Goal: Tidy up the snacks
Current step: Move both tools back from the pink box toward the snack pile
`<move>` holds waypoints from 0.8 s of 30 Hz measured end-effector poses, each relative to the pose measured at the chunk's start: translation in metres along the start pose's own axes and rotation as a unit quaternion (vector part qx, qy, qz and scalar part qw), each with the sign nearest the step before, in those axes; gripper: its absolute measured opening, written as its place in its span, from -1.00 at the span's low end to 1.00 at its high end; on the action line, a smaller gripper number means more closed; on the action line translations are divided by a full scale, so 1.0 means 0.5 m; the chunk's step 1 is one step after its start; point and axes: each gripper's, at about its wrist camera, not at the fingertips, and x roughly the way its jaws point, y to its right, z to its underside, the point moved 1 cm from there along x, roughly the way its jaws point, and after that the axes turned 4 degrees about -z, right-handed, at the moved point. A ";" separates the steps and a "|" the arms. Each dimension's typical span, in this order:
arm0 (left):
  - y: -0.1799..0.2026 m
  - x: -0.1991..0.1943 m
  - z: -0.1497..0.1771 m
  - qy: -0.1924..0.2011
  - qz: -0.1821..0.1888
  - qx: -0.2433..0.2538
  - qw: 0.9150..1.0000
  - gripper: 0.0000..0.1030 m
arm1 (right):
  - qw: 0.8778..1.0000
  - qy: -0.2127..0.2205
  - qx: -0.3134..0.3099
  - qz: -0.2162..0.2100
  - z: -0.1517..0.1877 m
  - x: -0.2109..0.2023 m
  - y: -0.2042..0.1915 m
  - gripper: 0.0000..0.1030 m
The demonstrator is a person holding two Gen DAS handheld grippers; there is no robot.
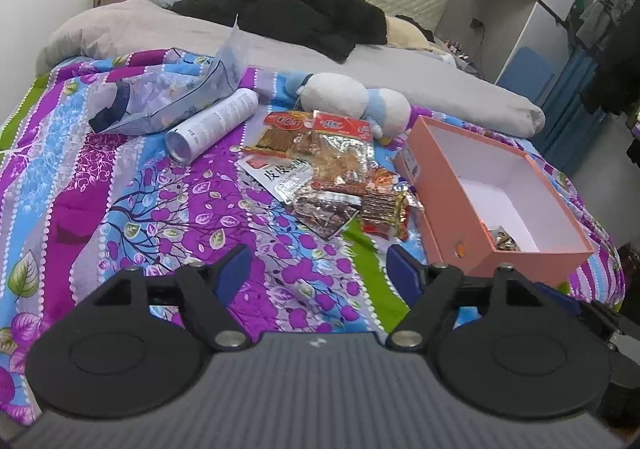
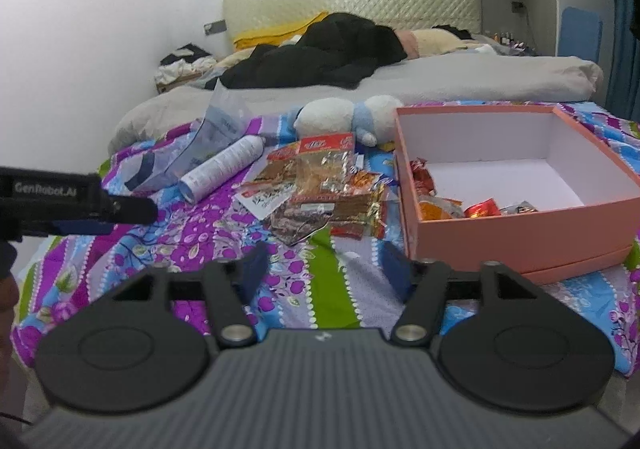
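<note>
Both the left gripper and right gripper hang spread, empty; snack packets pile at centre frame beside the pink box, likely awaiting transfer.

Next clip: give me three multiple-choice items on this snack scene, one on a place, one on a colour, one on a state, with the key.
1. Where does the pile of snack packets lie relative to the box?
A. inside it
B. beside it on the bedspread
C. on the pillow

2. What colour is the box outside?
A. green
B. black
C. pink

3. How do the jaws of the right gripper stand?
A. open, holding nothing
B. shut on a packet
C. shut on the spray can

Key: 1 B, the pile rests on the patterned bedspread left of the box; 2 C, its outer walls are pink; 3 A, bedspread shows between the spread jaws.
</note>
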 end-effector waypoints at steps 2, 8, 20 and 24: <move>-0.009 0.016 -0.010 -0.001 0.002 0.001 1.000 0.70 | 1.000 -0.002 -0.002 0.002 -0.005 0.018 -0.007 0.73; -0.021 0.070 -0.029 -0.005 -0.009 0.021 1.000 0.79 | 1.000 -0.011 -0.012 -0.004 -0.017 0.076 -0.020 0.73; -0.074 0.256 -0.037 -0.032 -0.022 0.010 0.999 0.83 | 0.999 -0.017 -0.042 0.001 0.003 0.205 -0.038 0.72; -0.082 0.327 -0.045 -0.031 -0.007 0.015 0.999 0.83 | 0.998 -0.019 -0.058 0.012 0.009 0.266 -0.031 0.71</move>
